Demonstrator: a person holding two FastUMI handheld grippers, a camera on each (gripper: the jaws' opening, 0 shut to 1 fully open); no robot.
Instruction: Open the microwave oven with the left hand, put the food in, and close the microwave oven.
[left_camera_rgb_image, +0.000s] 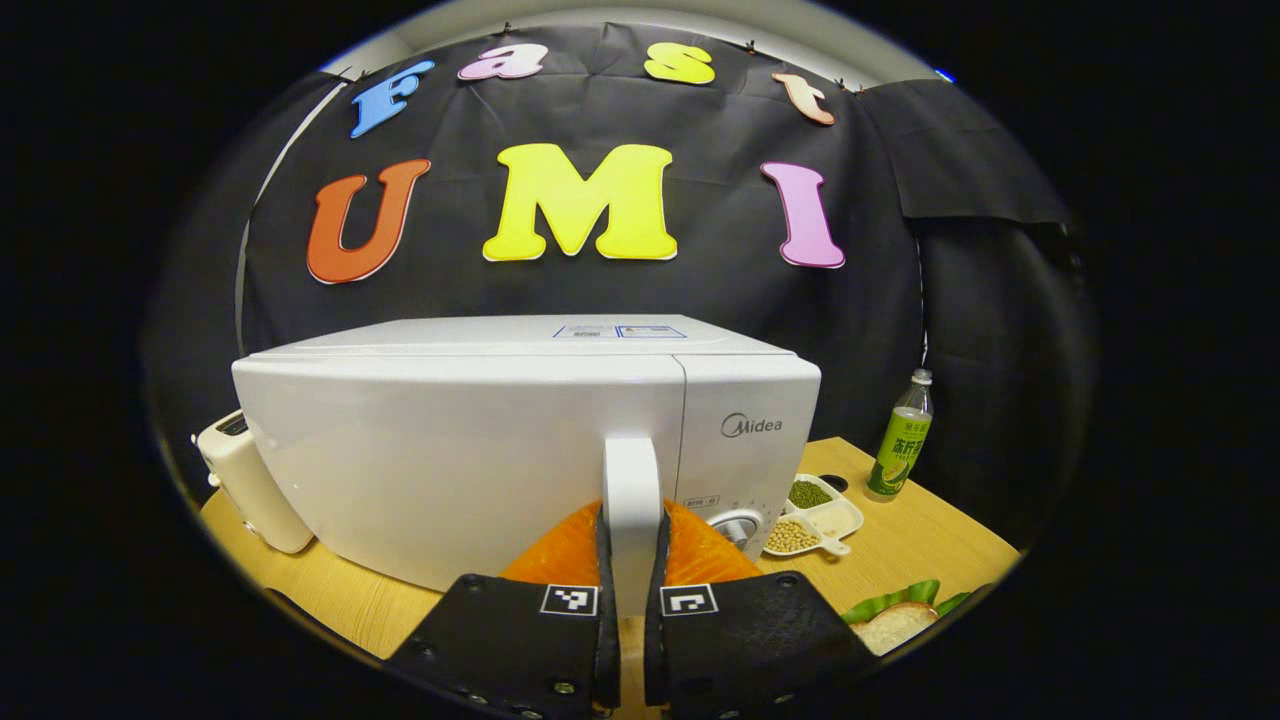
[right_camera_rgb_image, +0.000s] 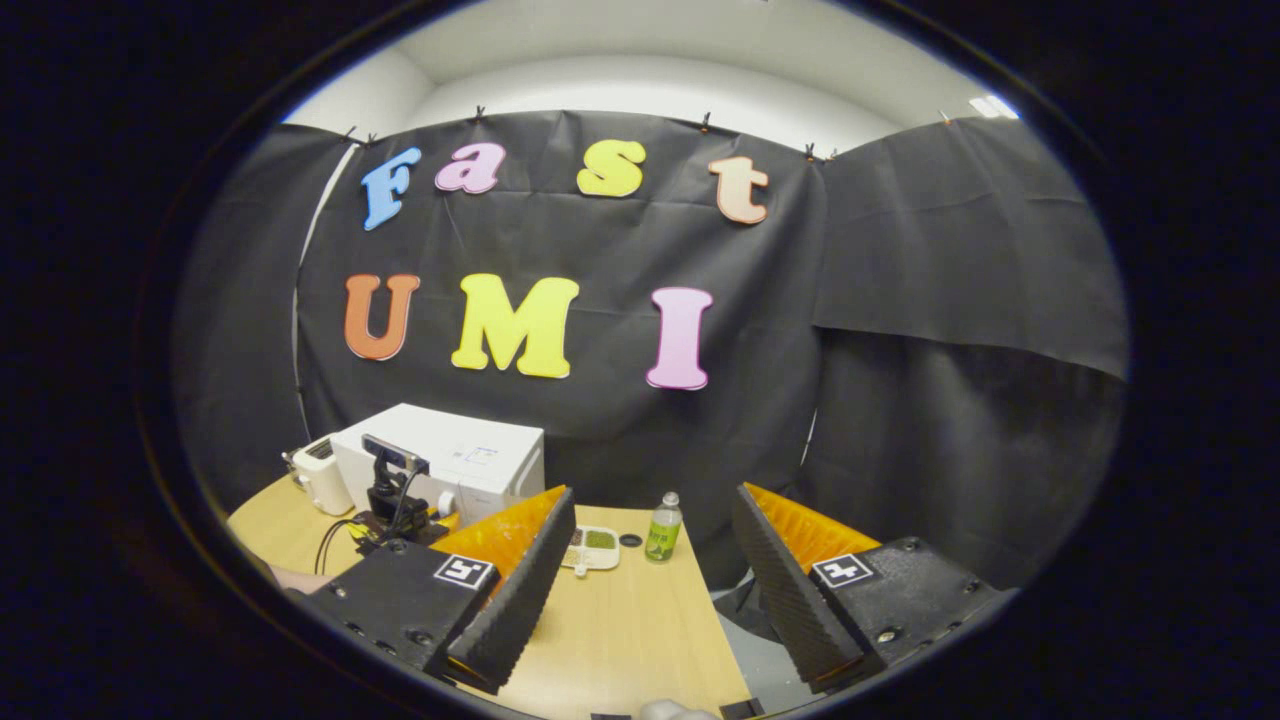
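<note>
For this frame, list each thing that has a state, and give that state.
microwave oven: door closed
door handle: upright, clamped between the left gripper's fingers
left gripper: shut on the door handle
right gripper: open, holding nothing, above the table
bottle: upright, capped
divided dish: holds green and pale beans
</note>
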